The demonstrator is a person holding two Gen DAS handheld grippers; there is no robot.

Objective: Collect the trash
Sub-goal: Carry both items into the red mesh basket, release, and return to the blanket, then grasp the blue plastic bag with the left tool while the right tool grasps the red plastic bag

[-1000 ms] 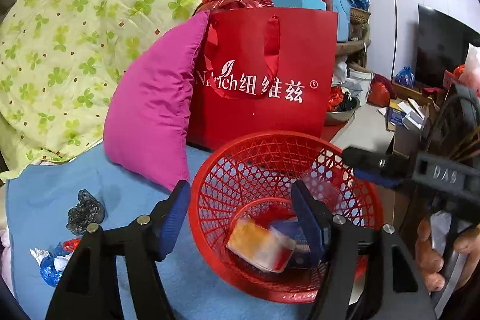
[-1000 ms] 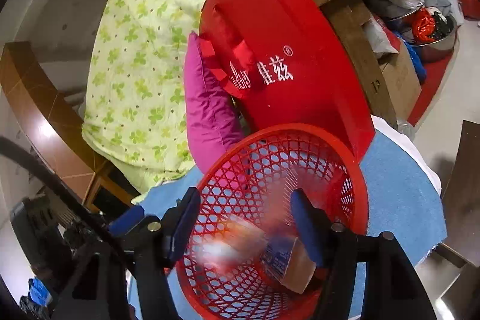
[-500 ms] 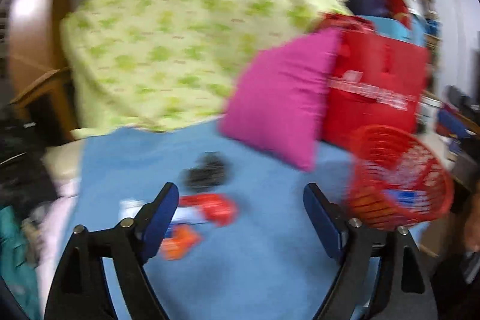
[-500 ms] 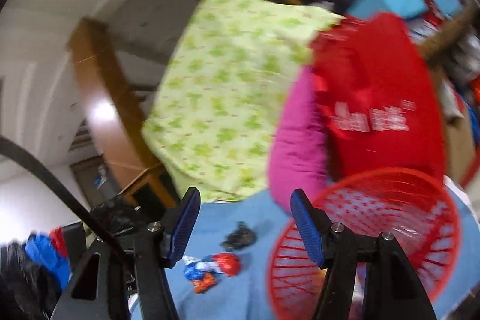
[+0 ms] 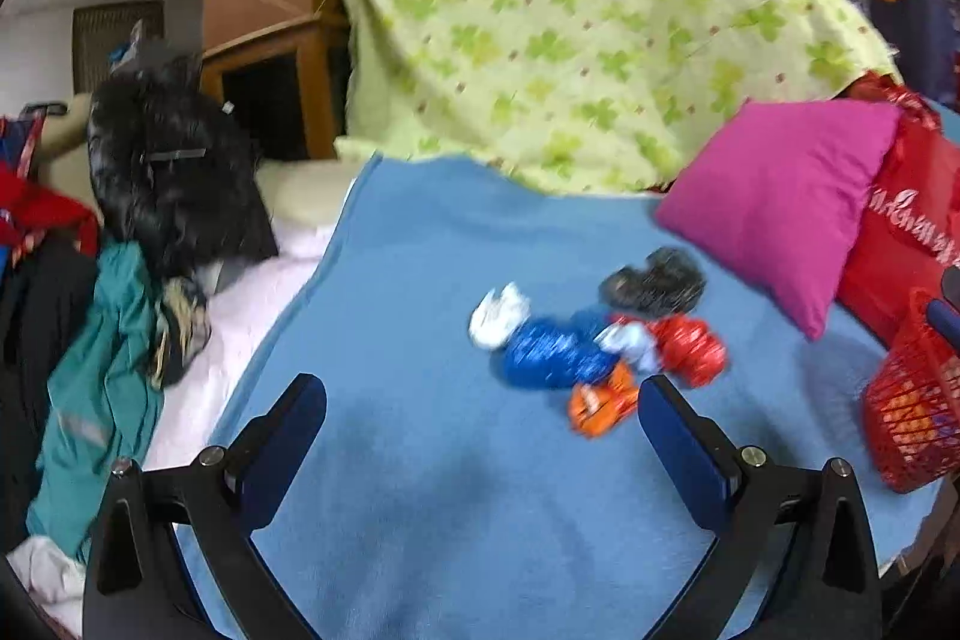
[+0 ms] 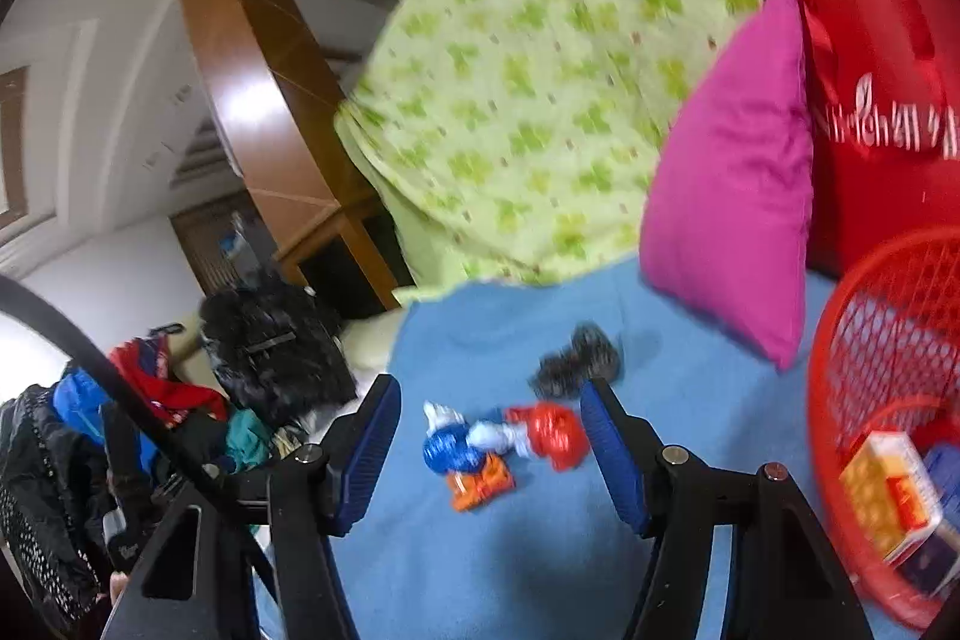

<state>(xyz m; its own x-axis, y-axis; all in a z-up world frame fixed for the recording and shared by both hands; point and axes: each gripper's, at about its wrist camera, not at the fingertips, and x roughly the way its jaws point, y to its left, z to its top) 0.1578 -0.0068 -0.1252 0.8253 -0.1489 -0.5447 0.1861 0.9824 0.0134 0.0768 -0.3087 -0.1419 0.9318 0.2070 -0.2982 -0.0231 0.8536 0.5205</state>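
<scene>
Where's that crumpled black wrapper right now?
In both wrist views the crumpled black wrapper lies on the blue blanket, just behind the red wrapper and blue wrapper, in front of the pink pillow.

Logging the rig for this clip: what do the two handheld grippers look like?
Both match. The left gripper and right gripper each have two black angular plastic arms, each with a silver screw head near its tip, and flat dark blue pads on the fingers. A black cable arcs across the right wrist view. No markings, hands or sleeves are clearly visible.
</scene>
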